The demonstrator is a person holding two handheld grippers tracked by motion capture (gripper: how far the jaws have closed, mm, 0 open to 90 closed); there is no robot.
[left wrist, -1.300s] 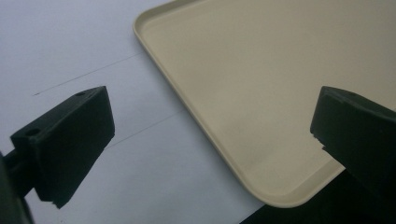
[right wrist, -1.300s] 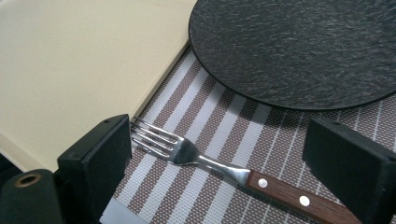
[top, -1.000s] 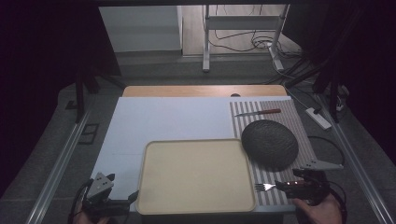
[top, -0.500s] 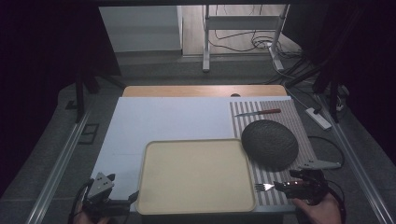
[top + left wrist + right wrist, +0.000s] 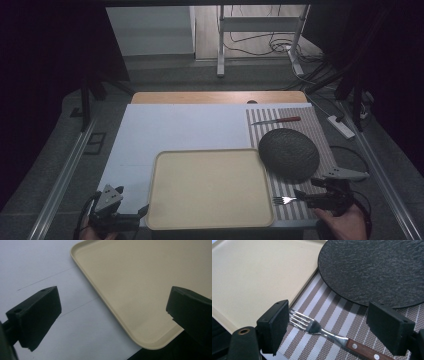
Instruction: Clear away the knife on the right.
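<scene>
Nothing moved; fork (image 5: 312, 326) between right tool (image 5: 332, 327) jaws.

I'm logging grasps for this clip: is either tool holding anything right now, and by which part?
Nothing is held. The right tool is open, its jaws either side of the fork on the striped mat; the left tool is open too.

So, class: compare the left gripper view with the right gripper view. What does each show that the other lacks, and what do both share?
Left gripper view alone: the white table surface, with the left gripper open above the tray's near corner.

Right gripper view alone: a wooden-handled fork on the striped mat, a dark round plate, and the right gripper open around the fork.

Shared: the empty beige tray.
</scene>
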